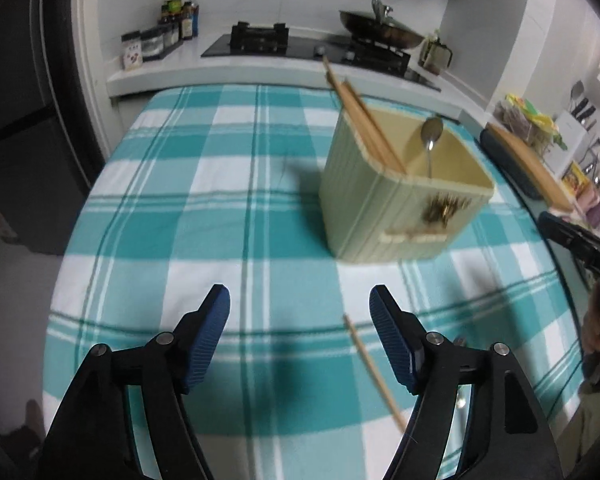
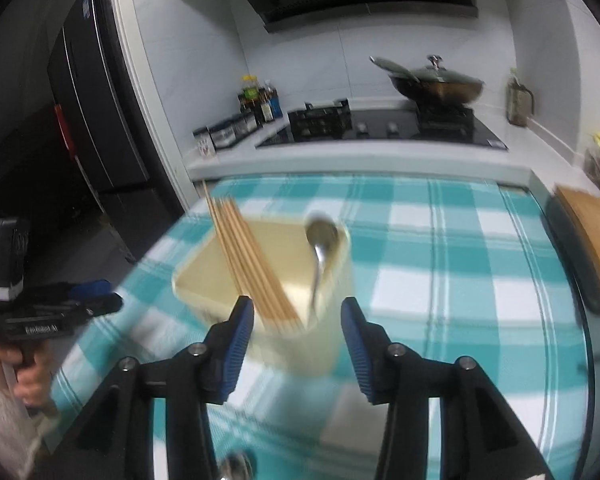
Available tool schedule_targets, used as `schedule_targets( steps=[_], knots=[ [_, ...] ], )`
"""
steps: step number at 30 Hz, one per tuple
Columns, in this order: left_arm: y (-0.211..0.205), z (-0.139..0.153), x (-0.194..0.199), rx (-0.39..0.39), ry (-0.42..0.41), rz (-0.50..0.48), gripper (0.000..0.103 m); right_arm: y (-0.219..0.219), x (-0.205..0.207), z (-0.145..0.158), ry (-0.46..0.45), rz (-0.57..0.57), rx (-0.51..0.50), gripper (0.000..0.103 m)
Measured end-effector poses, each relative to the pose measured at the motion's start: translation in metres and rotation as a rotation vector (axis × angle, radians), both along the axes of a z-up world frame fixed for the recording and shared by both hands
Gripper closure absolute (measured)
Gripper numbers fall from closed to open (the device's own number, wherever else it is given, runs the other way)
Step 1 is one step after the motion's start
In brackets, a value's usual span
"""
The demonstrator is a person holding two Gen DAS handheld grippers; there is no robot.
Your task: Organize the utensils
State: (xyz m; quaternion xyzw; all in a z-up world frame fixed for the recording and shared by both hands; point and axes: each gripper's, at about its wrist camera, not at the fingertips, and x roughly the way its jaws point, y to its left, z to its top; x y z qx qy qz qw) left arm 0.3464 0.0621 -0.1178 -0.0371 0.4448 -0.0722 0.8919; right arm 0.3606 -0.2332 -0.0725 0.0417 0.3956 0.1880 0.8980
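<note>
A cream ribbed utensil holder (image 1: 380,200) stands on the teal checked tablecloth (image 1: 204,208). It holds several wooden chopsticks (image 1: 364,120) and a metal spoon (image 1: 431,136). One loose chopstick (image 1: 374,368) lies on the cloth beside my left gripper's right finger. My left gripper (image 1: 300,312) is open and empty, well short of the holder. In the right wrist view the holder (image 2: 296,344), chopsticks (image 2: 248,256) and spoon (image 2: 320,248) sit just beyond my right gripper (image 2: 298,320), which is open and empty. A metal utensil tip (image 2: 236,466) shows at the bottom edge.
A white counter (image 1: 260,72) with a black hob (image 2: 384,128), a lidded wok (image 2: 436,84) and bottles (image 1: 178,16) lies behind the table. A wooden board (image 1: 528,164) lies at the right. A dark fridge (image 2: 100,112) stands at the left.
</note>
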Motion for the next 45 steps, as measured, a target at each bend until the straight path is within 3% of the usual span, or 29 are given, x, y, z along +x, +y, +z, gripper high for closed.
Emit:
schedule_targets(
  steps=[4,7,10,16,20,22,27,45],
  knots=[
    [0.009,-0.049,-0.032,-0.011,0.096,0.048,0.028,-0.027,-0.062,-0.055,0.143,-0.105,-0.043,0.056],
    [0.007,-0.063,-0.042,0.020,0.096,0.086,0.028,-0.035,-0.093,-0.077,0.169,-0.180,-0.126,0.056],
    [0.003,-0.070,-0.047,0.052,0.067,0.092,0.028,-0.038,-0.105,-0.089,0.166,-0.223,-0.186,0.056],
    [0.000,-0.086,-0.055,0.117,0.062,0.090,0.023,-0.056,-0.109,-0.109,0.206,-0.307,-0.152,0.056],
    [0.000,-0.093,-0.065,0.134,0.013,0.104,0.011,-0.051,-0.119,-0.114,0.133,-0.309,-0.195,0.054],
    [0.000,-0.092,-0.065,0.132,0.011,0.106,0.010,-0.042,-0.117,-0.114,0.135,-0.284,-0.232,0.043],
    [0.000,-0.094,-0.060,0.133,0.024,0.111,0.002,-0.039,-0.116,-0.115,0.134,-0.280,-0.247,0.041],
    [0.003,-0.096,-0.059,0.123,0.023,0.113,0.000,-0.037,-0.118,-0.116,0.128,-0.281,-0.266,0.040]
  ],
)
